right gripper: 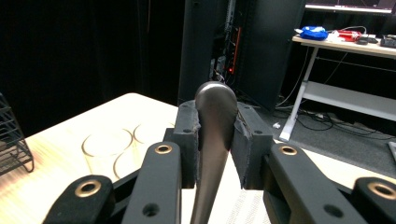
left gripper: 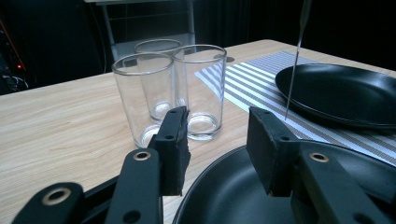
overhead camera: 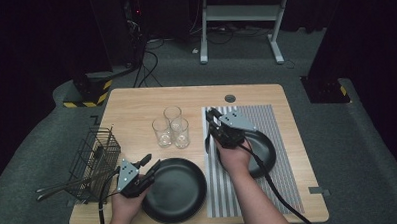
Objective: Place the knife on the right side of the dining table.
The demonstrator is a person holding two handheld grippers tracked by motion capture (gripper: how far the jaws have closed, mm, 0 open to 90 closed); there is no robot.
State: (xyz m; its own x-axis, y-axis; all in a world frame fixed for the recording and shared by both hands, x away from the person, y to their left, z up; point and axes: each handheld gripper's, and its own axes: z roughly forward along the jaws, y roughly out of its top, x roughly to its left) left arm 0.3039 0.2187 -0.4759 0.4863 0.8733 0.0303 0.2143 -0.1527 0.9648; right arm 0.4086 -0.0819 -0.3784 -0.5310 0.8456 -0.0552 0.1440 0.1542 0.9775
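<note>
The right claw [right gripper: 215,140] was clamped on a piece of metal cutlery [right gripper: 212,154], pads squeezing the handle just below its rounded end, blade or tines hanging down out of sight beneath the jaws. In the left gripper view a thin steel shaft hung point-down beyond the left claw's jaws, over the far black plate [left gripper: 341,93]. Likely a knife, though I couldn't swear to it. Stiff, light, polished steel: slippery stuff, so that grip near the handle end made sense, yet it could swing or slide if the squeeze eased. In the high view the right hand [overhead camera: 234,158] was held above the striped placemat [overhead camera: 282,139], wrist bent so the claw pointed away from the person. The left claw [overhead camera: 149,163] stood open and empty, jaws straddling the rim of the near black plate [overhead camera: 176,190], three fragile glasses [overhead camera: 171,127] just ahead of it, the wire basket [overhead camera: 95,155] behind on the tabletop [overhead camera: 136,101]
</note>
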